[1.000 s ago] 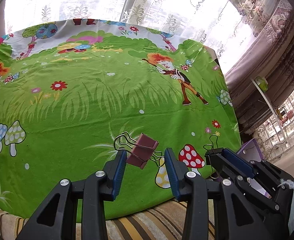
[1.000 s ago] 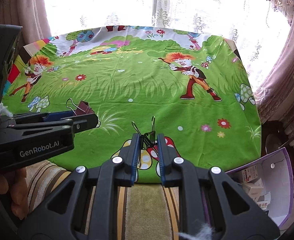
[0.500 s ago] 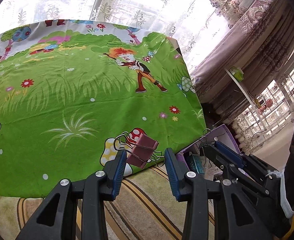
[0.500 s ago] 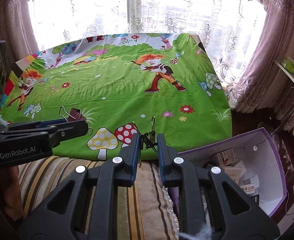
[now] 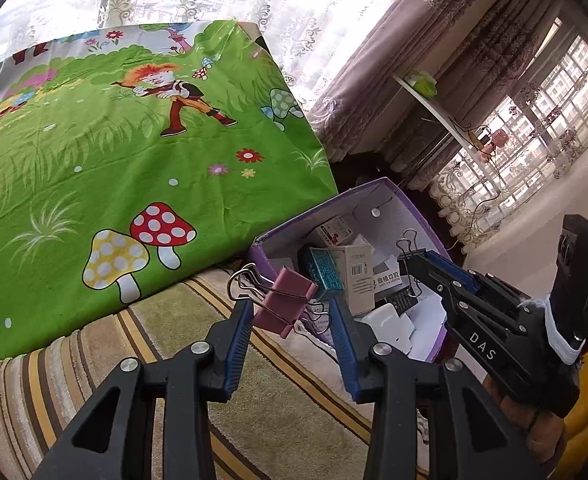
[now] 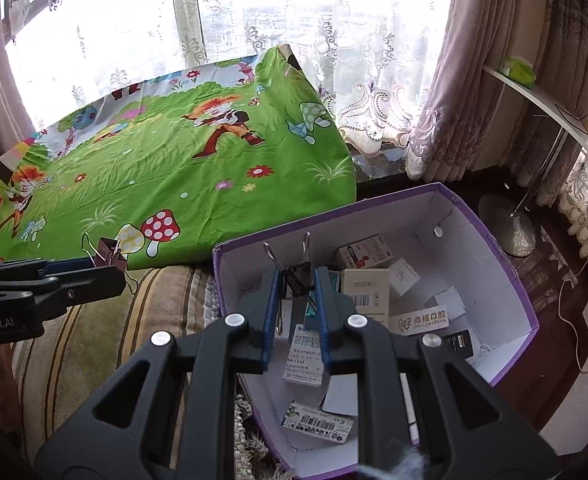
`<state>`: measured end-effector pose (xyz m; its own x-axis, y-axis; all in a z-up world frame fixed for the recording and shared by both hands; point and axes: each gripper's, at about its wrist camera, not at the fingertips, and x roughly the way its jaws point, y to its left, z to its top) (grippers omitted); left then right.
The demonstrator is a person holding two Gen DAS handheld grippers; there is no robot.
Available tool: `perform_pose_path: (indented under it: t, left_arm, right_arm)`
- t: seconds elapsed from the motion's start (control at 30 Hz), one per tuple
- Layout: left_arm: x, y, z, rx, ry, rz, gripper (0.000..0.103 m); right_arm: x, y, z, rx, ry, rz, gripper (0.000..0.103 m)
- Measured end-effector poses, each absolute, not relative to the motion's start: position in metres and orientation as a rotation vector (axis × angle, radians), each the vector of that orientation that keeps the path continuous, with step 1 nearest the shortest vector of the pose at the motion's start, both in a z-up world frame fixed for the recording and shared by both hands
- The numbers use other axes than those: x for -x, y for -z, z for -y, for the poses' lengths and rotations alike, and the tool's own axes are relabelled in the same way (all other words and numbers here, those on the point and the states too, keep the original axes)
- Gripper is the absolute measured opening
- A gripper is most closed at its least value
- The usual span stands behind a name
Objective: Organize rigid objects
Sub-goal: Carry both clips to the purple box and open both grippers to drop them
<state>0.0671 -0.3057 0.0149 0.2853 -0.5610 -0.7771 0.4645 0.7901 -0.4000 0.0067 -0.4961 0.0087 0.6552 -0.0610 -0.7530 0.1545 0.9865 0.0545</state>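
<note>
- Sunlit lace curtains (image 6: 278, 20) back a low surface draped in a bright green cartoon-print cloth (image 5: 94, 168), with striped beige upholstery (image 5: 286, 408) at its near edge and an open purple cardboard box (image 6: 506, 280) on the floor beside it.
- My left gripper (image 5: 290, 312) is clenched on a pink metal binder clip (image 5: 284, 300), pinched by its wire handles between the blue pads, hanging over the striped edge just short of the box's near wall.
- My right gripper (image 6: 296, 280) is clamped tight on a small black binder clip (image 6: 299, 276), silver handles sticking up, and it hangs over the inside of the box.
- A second ago both clips were over the green cloth; now both hands have swung across to the box, the right one ahead. I judge the carry nearly finished: the right clip looks ready to drop, while the left still needs to cross the rim.
- Inside the box lie small white cartons (image 6: 364, 288), a teal packet (image 5: 326, 270) and loose printed leaflets (image 6: 304, 354), leaving little bare floor.
- Nothing stands between either clip and the box; the nearest risks, I reckon, are my two grippers crowding each other over the opening and the near wall catching the pink clip.
- Further off stand mauve drapes (image 6: 474, 60), a white shelf (image 6: 542, 100) with a green packet, and a lamp base (image 6: 506, 224).
</note>
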Motion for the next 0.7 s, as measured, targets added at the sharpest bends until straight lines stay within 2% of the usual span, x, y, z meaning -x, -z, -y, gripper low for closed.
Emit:
perform_pose_path:
  t: [0.33,0.7]
  left_arm:
    - [-0.059,-0.004,0.36,-0.011,0.76,-1.157,0.04]
    - [-0.06,0.009,0.384,-0.021,0.767,-1.219,0.041]
  right_arm:
    - [0.012,-0.001,0.555,-0.178,0.264,-0.856,0.021]
    - [0.013,-0.001,0.563,-0.188,0.299,-0.845,0.021]
